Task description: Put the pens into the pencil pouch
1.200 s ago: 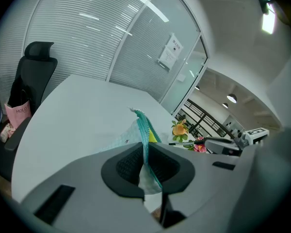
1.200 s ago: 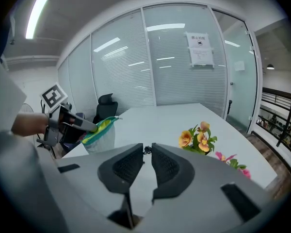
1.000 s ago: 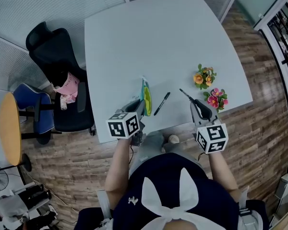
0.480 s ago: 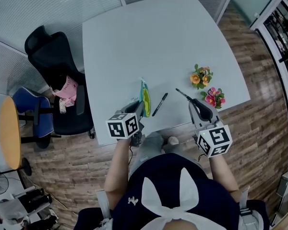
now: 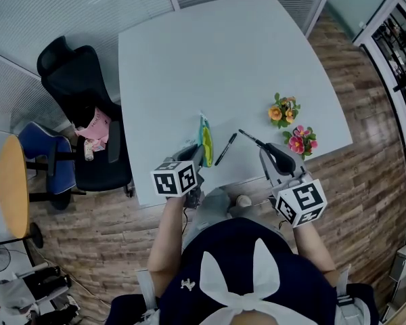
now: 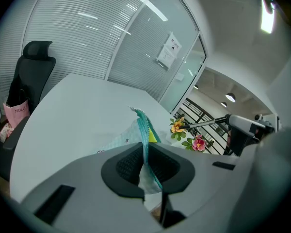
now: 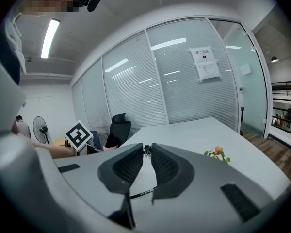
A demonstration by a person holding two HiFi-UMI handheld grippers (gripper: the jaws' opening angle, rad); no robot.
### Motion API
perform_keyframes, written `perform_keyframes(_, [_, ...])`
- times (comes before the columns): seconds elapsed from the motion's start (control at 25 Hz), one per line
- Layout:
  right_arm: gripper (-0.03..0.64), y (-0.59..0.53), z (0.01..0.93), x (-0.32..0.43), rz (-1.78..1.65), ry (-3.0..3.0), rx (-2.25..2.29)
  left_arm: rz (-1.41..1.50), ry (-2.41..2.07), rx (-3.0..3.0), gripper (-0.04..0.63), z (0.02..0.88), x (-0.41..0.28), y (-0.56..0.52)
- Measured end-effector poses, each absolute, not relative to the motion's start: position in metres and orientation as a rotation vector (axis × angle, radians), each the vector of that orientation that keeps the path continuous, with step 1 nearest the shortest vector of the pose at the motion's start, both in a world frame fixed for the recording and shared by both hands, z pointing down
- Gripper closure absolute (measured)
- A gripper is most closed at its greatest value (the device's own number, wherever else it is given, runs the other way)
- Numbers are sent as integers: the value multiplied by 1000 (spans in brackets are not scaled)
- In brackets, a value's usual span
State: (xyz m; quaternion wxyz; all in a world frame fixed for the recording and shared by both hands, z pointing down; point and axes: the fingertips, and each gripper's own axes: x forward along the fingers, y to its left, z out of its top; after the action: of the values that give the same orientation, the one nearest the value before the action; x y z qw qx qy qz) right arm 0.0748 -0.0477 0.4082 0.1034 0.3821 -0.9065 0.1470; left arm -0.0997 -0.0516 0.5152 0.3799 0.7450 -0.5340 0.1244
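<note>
The teal and yellow pencil pouch [image 5: 205, 137] stands on edge near the table's front left. My left gripper [image 5: 197, 154] is shut on its near end, and the fabric [image 6: 144, 149] is pinched between the pads. One black pen [image 5: 225, 148] lies on the table just right of the pouch. My right gripper [image 5: 265, 149] is shut on a second black pen [image 5: 250, 139], held above the table with its tip pointing left toward the pouch. In the right gripper view that pen's end [image 7: 145, 151] shows between the nearly closed pads, and the lying pen [image 7: 143, 193] shows below them.
Two small flower pots [image 5: 285, 109] [image 5: 300, 141] stand at the table's right edge, close to my right gripper. A black office chair [image 5: 81, 93] and a blue chair [image 5: 47, 154] are off the table's left side. The white table [image 5: 216, 59] stretches far behind the pouch.
My right gripper has risen with its pen and drifted left, nearer the pouch. The left gripper and the pouch have stayed put.
</note>
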Motion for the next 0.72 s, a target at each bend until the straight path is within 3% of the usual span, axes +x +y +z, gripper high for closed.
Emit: perform_keyframes(0.72, [557,-31,400,30,428,-2757,940,312,-1360,1897,549,518,-96,-50])
